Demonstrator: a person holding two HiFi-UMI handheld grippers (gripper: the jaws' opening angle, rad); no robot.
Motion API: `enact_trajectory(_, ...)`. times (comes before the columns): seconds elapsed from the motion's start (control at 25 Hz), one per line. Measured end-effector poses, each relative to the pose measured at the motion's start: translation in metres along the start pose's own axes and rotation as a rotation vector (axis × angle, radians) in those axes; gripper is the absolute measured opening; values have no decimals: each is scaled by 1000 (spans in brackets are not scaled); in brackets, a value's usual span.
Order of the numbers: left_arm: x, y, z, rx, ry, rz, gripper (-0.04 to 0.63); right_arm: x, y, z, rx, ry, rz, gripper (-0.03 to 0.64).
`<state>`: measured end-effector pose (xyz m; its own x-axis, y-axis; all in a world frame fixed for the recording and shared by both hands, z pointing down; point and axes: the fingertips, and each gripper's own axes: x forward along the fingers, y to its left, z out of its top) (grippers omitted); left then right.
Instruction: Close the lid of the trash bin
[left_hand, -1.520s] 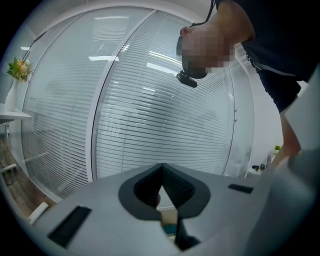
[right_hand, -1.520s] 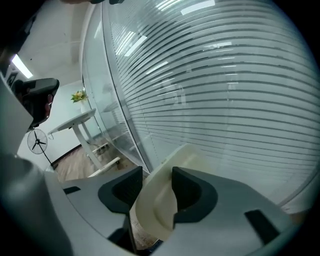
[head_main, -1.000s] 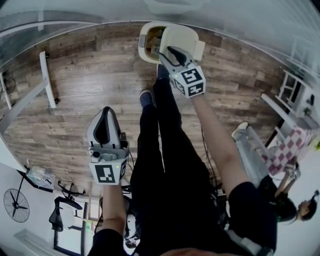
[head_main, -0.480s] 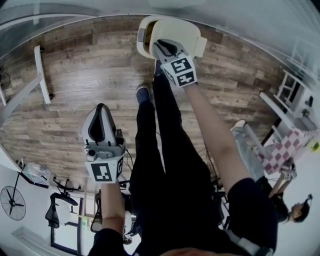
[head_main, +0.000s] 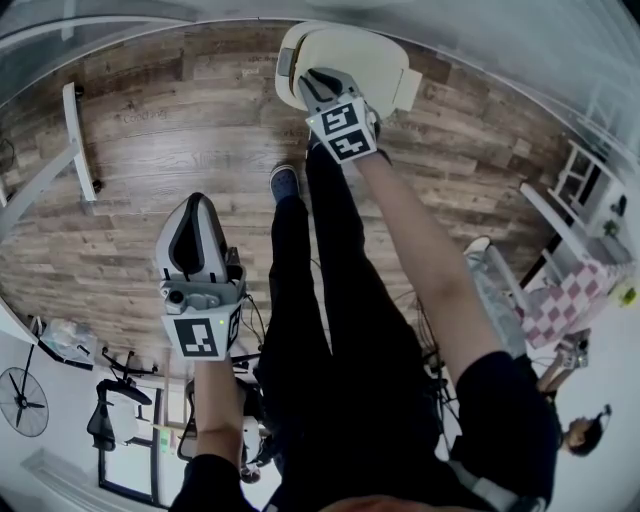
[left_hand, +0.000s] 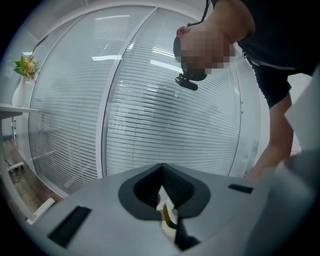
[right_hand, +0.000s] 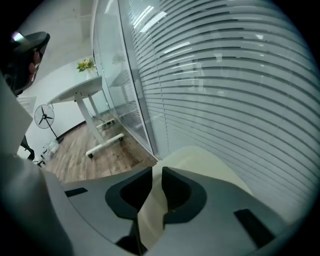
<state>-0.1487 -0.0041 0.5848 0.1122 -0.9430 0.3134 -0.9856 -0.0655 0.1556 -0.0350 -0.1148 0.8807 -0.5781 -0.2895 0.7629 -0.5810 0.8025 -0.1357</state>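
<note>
Trash bin (head_main: 284, 72) stands on the wood floor (head_main: 170, 150) at the top of the head view, right by the window blinds (left_hand: 165, 95). Its cream lid (head_main: 365, 58) covers almost all of it. Only a thin bit of the bin's side peeks out on the left. I cannot tell if the lid is all the way down.

The right tool (head_main: 313, 85) reaches down onto the near edge of the lid. Its jaws have just been closing. In the right gripper view the lid's (right_hand: 202, 160) edge runs between them, and the right tool (right_hand: 156, 172) pinches it. The tool and the arm hide the front of the bin.

The left tool (head_main: 195, 203) hangs over the floor, well apart from the bin. In the left gripper view the left tool's (left_hand: 161, 169) jaws are pressed together at the tips with nothing in them.

The person's dark legs (head_main: 330, 300) fill the middle. One shoe (head_main: 284, 183) shows; the other is mostly hidden under the right tool.
</note>
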Motion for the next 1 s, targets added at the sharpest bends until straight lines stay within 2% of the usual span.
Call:
enact_trajectory(0.36,-6,-4,-22,-3,48,-42,6,37,2,-24,10,105,1,54)
enact_trajectory(0.72,-5,4,-23,-1,57,-42,6,51,-1,-33,60,150,-26,52)
enact_trajectory(1.0,-8,6,-17,0,49,-36,6,51,-2,-34,72,135,-35,52)
